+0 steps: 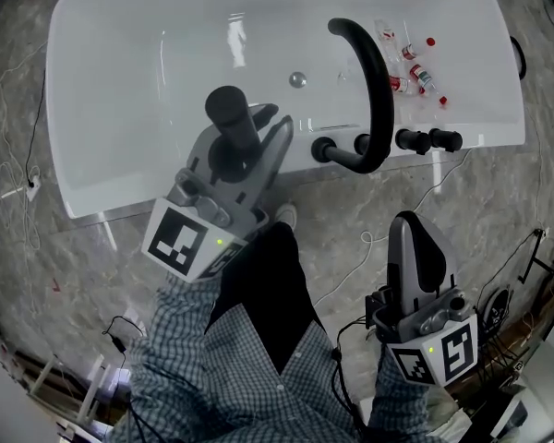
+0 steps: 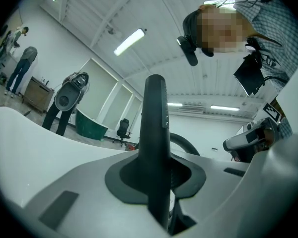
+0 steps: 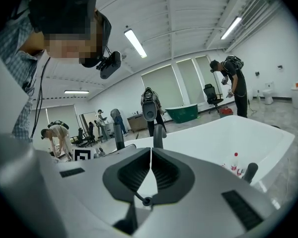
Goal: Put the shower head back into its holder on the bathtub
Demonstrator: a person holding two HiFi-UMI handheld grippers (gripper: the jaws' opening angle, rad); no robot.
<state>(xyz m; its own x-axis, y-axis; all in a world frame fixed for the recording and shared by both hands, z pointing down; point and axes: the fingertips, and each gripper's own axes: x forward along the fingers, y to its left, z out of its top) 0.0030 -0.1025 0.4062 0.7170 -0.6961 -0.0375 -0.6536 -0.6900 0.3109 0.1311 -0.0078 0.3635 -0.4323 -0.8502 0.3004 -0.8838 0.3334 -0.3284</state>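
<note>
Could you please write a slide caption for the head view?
Left gripper holds the black shower head upright at the white bathtub; right gripper shut, empty.

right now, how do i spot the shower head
Find the white bathtub and the arched black spout on its near rim. Left of it, the shower head is the straight dark stick in the left tongs, the only black piece not fixed to the tub.

Bathtub (image 1: 85, 185) lies across the far side, floor (image 1: 55, 266) before it. Spout (image 1: 377, 81) and knobs (image 1: 414, 139) on the near rim, right of centre. Bottles (image 1: 417, 72) in the tub behind the spout, drain (image 1: 297, 79) left of them. Shower head (image 1: 227, 107) upright between the left tongs (image 1: 249, 135), over the near rim left of the spout. Right tongs (image 1: 414, 233) over the floor, before the knobs.
</note>
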